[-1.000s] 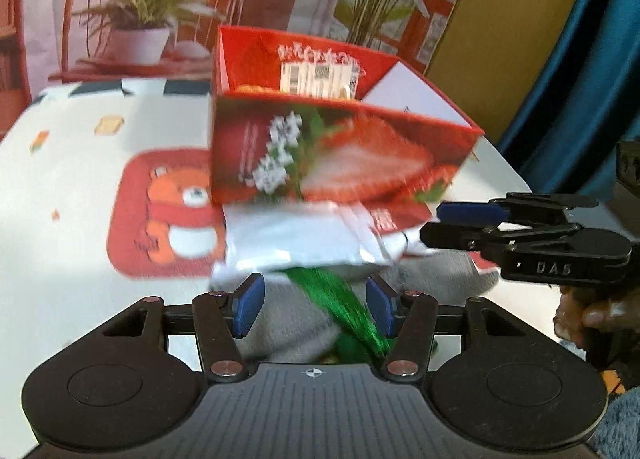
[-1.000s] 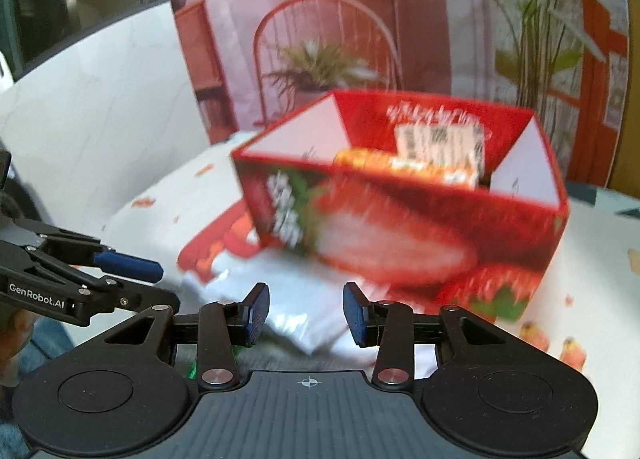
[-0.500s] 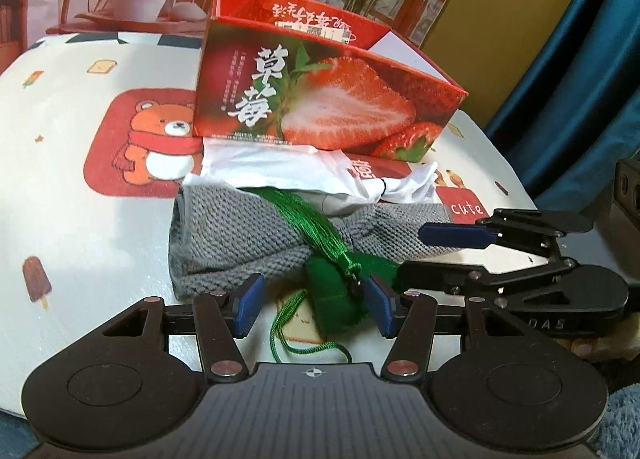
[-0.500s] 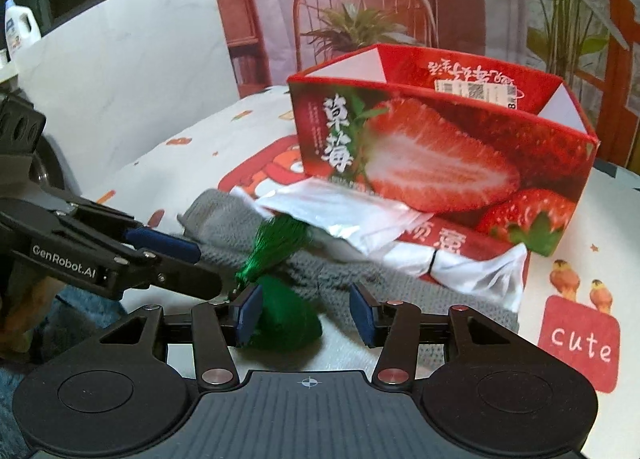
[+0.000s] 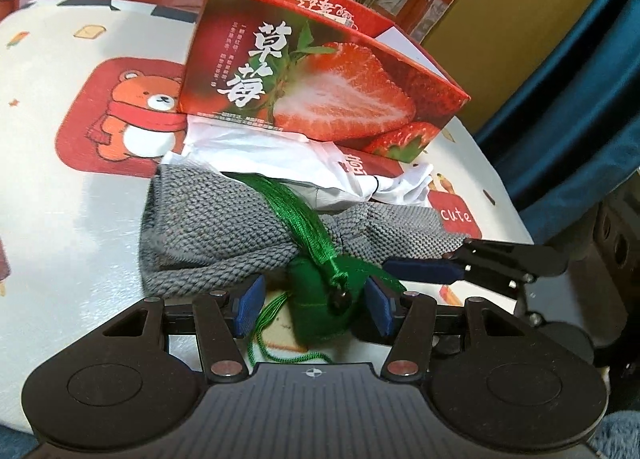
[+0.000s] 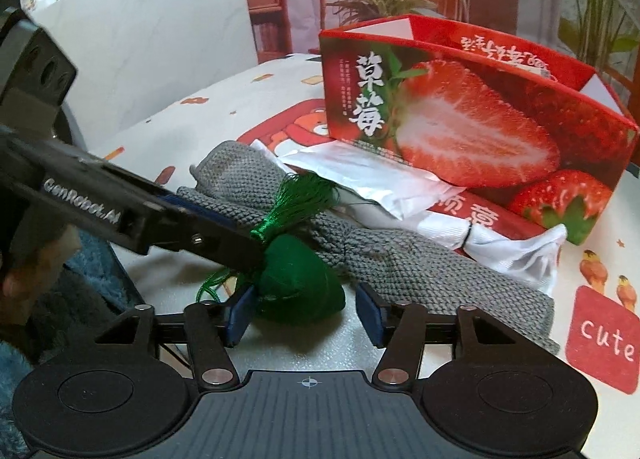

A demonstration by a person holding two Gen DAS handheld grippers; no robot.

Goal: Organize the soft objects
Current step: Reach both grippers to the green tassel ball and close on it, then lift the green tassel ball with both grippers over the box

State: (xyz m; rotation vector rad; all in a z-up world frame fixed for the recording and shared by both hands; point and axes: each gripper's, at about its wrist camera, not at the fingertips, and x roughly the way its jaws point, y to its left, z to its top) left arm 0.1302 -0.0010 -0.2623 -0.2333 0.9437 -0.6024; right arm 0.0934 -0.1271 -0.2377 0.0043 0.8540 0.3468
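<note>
While both grippers (image 5: pixel 314 305) (image 6: pixel 306 309) gape, green sachet (image 5: pixel 320 309) sits btwn.

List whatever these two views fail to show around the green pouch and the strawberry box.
- Strawberry box contents: both views, the front wall hides them.
- White bag rear edge: both views, tucked against the box.
- Green pouch underside and contact with the left claw: left wrist view, the pouch itself hides it.
- Gray knit cloth middle: the tassel covers it.
</note>
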